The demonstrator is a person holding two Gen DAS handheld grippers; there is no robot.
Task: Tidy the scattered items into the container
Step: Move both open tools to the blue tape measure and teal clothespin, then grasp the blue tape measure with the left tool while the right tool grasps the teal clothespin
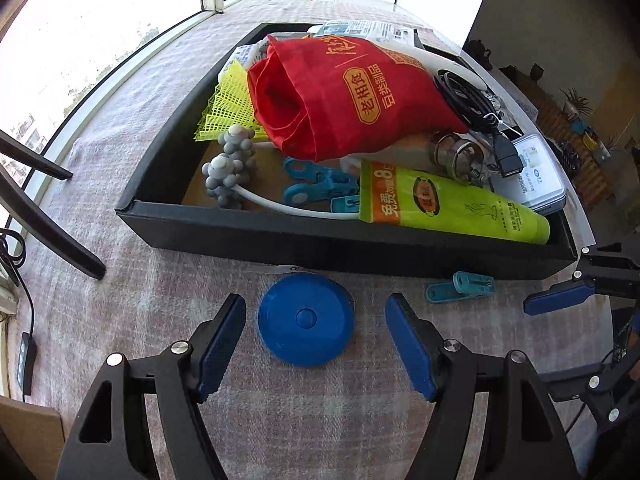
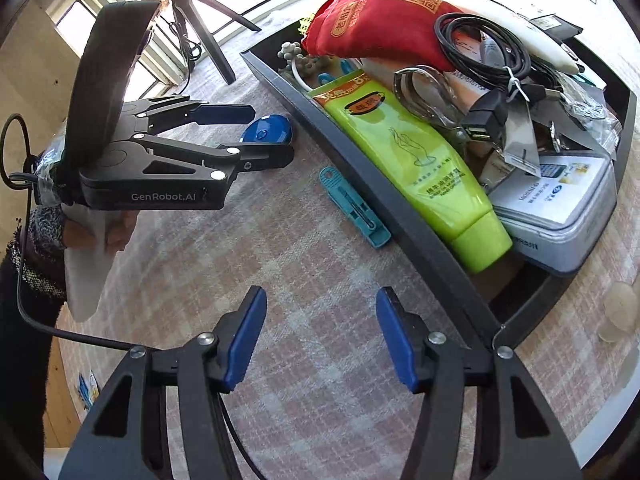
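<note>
A round blue tape measure lies on the checked cloth just in front of the black tray. My left gripper is open, its blue pads on either side of the tape measure, not touching it. A teal clothes peg lies on the cloth by the tray's front wall; it also shows in the right wrist view. My right gripper is open and empty above the cloth, short of the peg. The left gripper and tape measure show there too.
The tray holds a red bag, green tube, yellow mesh, grey massager, teal pegs, black cable, a metal clip and a tin box. A tripod leg stands left.
</note>
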